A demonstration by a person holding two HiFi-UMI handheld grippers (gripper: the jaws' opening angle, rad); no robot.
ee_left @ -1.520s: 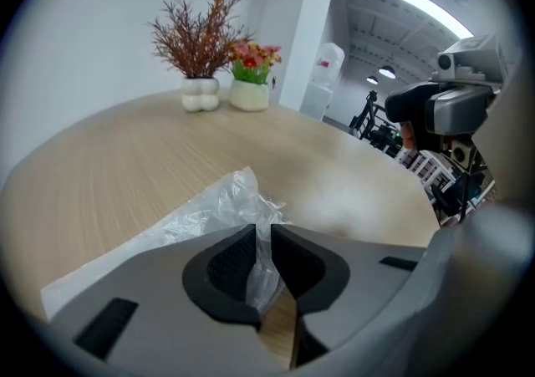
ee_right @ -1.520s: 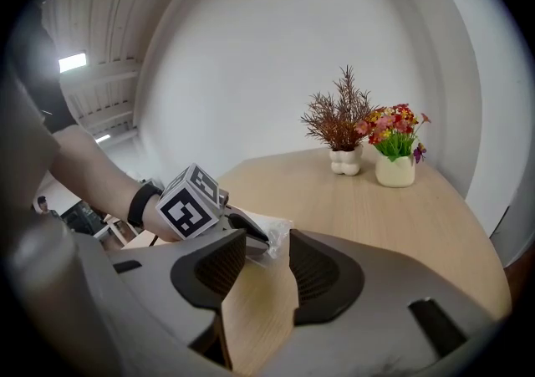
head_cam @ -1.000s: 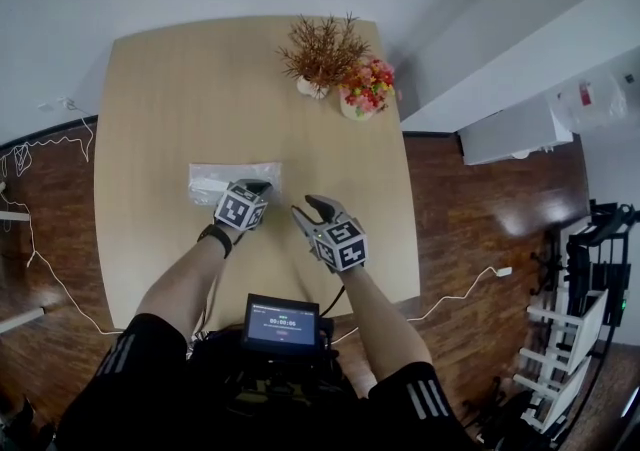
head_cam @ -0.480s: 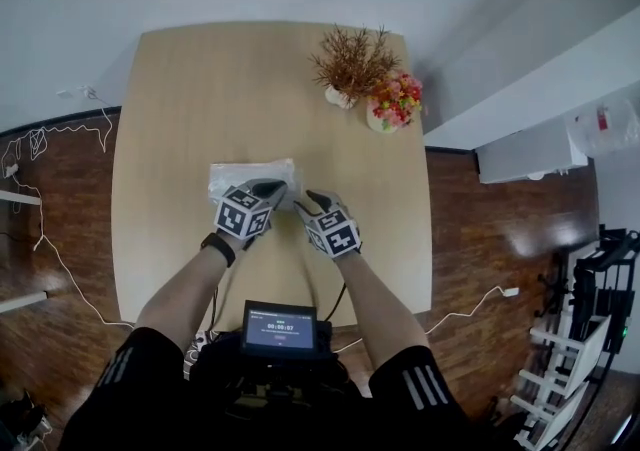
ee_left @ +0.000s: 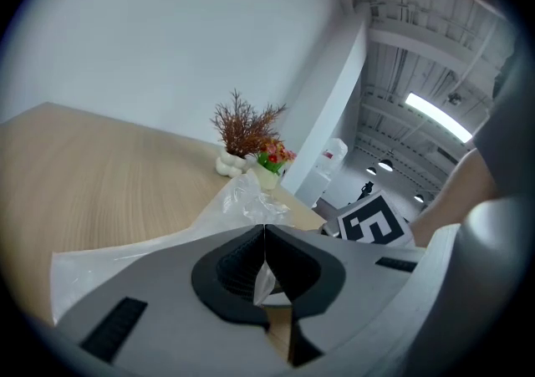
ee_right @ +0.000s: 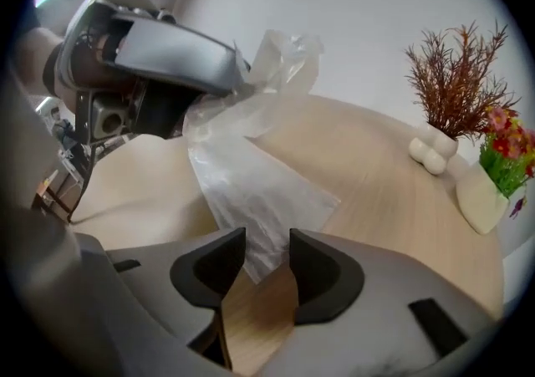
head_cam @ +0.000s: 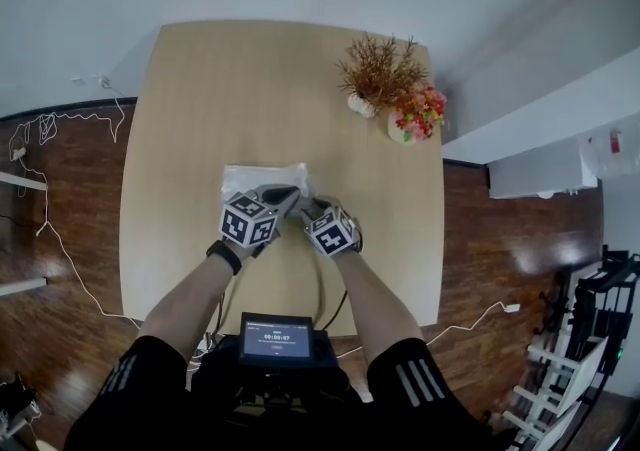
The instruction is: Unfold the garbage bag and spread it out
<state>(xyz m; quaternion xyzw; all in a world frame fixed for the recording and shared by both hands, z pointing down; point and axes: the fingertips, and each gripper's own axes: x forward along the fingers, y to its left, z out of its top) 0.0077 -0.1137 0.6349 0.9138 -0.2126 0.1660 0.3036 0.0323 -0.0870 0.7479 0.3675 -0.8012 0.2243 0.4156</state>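
A clear garbage bag [head_cam: 262, 177] lies mostly flat near the middle of a pale wooden tabletop [head_cam: 190, 99]. The left gripper [ee_left: 264, 231] has its jaws closed on an edge of the bag, lifting a crumpled fold. Just beside it, the right gripper [ee_right: 267, 252] holds its jaws apart, with a bag corner lying between them, not pinched. A dried plant [head_cam: 378, 69] and a pot of flowers [head_cam: 418, 111] stand at the far right edge.

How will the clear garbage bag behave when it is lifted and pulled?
Probably floppy: the garbage bag hangs limp and creased from the shut left gripper. Likely very light, since a thin pinch lifts it. It may be slippery; its corner sits loose between the open jaws of the right gripper.
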